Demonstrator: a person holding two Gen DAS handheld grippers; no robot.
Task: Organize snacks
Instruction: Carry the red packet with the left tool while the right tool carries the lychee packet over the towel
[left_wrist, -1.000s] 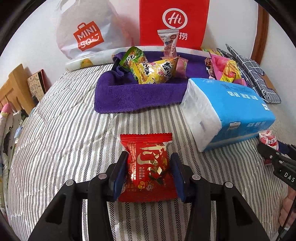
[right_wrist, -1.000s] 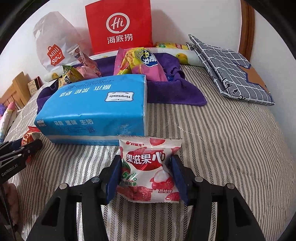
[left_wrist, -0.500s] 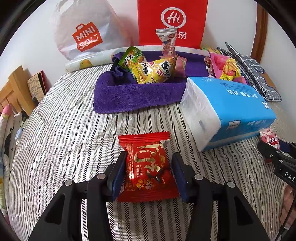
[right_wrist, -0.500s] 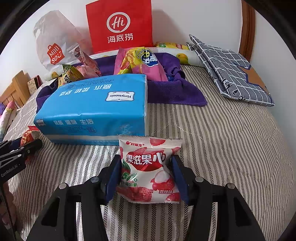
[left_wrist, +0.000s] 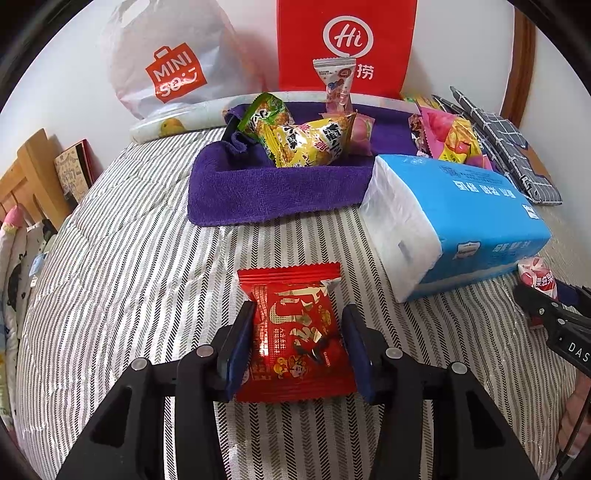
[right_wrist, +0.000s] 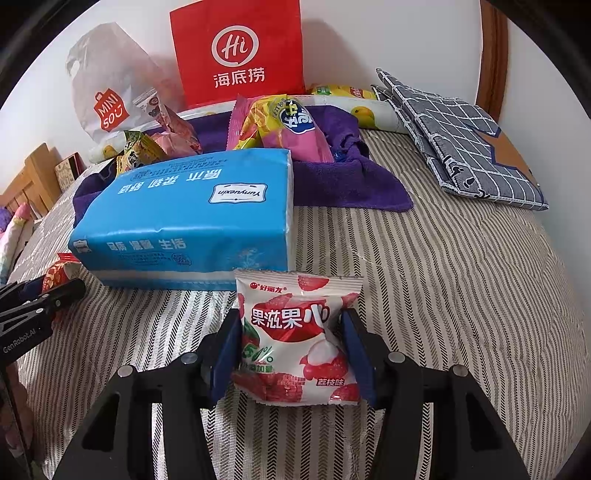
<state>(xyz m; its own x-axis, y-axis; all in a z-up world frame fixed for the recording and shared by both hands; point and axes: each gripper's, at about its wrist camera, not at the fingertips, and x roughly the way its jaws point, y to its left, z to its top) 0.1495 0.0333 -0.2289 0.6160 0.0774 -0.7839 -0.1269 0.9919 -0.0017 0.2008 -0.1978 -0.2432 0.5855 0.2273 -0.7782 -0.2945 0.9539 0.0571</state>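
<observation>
**Two packets in hand, the pile on the towel still waiting**

We hold a snack in each claw. Our left gripper (left_wrist: 297, 341) has the red foil packet (left_wrist: 293, 332) between its jaws, which are closing on it at this moment; the pads look to press its sides. Our right gripper (right_wrist: 291, 350) is clenched on the white lychee packet (right_wrist: 297, 336), its pads pinching both edges. Both packets sit low over the striped bedspread (left_wrist: 129, 258), towards its near edge.

As we judge it, the sorting is partly done. Several snacks lie gathered on the purple towel (left_wrist: 266, 188) at the far edge of the bed: a green and a yellow packet (left_wrist: 306, 144) towards its left end, pink and yellow wrappers (right_wrist: 280, 125) towards its right. The two we carry have yet to join a group, and we cannot tell which group suits each.

The blue tissue pack (right_wrist: 192, 218) lies across the middle of the bed, just in front of the towel, directly between our right claw and the pile. The left claw has a clearer run. A red bag (right_wrist: 238, 51) and a white bag (left_wrist: 166, 66) stand against the wall; a checked cloth (right_wrist: 461, 140) lies at the far right corner.
</observation>
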